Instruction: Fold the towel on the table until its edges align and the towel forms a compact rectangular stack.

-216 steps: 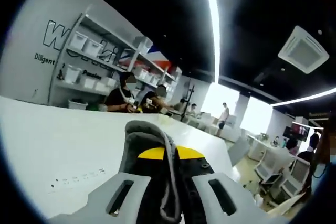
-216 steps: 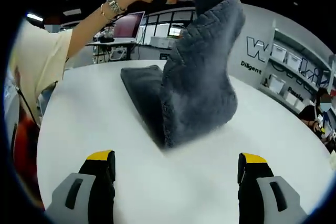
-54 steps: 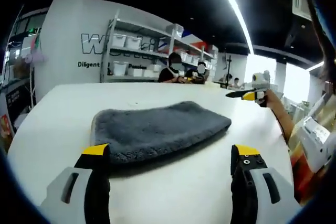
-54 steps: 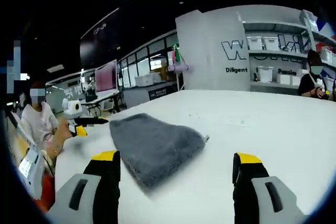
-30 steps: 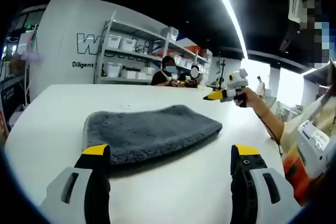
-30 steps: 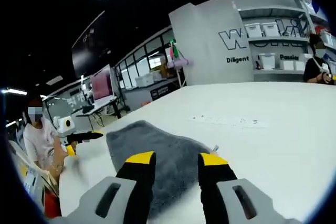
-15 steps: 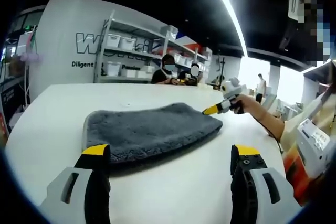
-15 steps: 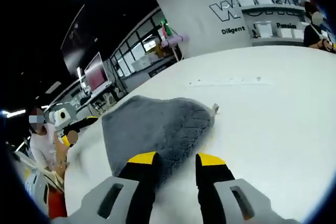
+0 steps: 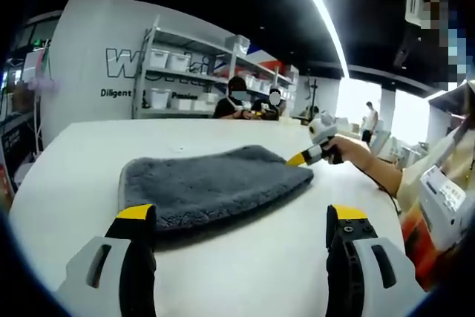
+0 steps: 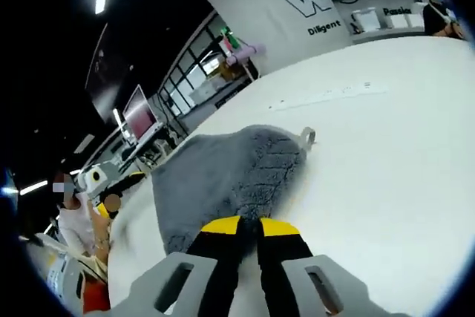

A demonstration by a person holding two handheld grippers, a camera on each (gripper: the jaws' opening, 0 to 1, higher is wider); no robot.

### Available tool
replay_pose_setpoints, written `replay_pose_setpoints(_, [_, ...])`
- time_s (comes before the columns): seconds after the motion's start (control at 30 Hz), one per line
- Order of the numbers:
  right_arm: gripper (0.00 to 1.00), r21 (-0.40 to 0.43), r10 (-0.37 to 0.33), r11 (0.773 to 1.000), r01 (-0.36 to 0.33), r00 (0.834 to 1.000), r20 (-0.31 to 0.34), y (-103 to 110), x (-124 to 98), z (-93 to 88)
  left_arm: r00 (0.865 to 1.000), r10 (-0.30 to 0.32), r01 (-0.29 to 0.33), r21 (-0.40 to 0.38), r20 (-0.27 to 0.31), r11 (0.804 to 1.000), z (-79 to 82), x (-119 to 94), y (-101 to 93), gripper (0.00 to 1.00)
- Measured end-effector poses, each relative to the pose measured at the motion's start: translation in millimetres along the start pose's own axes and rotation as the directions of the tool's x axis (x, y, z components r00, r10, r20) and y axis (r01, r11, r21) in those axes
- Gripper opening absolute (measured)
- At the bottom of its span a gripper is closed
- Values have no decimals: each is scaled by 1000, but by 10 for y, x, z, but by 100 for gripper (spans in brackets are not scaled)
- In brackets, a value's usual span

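A dark grey towel (image 9: 215, 182) lies folded in a flat oblong on the white round table (image 9: 82, 146). My left gripper (image 9: 237, 217) is open just short of its near edge, nothing between the yellow-tipped jaws. The right gripper (image 9: 298, 158), held in a hand, comes in from the right and meets the towel's right corner. In the right gripper view the towel (image 10: 230, 172) spreads ahead with a small loop tag (image 10: 306, 136) at its far corner. There my right gripper (image 10: 249, 226) has its jaws pressed together at the towel's near edge.
A grey wall with lettering and shelves of white bins (image 9: 159, 61) stand behind the table. People sit at the far side (image 9: 237, 98). A person (image 10: 74, 217) stands at the table's left rim in the right gripper view. Bare tabletop (image 10: 393, 146) stretches right of the towel.
My right gripper's jaws have come together and moved down onto the towel's edge. The left gripper stays open and still, and the towel has not shifted.
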State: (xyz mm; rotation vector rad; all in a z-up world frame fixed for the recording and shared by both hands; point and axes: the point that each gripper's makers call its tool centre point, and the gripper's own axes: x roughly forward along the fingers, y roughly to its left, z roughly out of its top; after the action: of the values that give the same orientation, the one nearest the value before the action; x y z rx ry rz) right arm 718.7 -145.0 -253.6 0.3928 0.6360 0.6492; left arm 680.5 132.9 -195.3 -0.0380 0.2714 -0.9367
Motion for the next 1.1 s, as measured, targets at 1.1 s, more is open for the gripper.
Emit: replay_pose_setpoints(1.1, [2, -29, -156, 987, 159, 985, 79, -719, -708, 206, 1000, -1, 1, -6, -31, 1000, -69, 11, 43, 93])
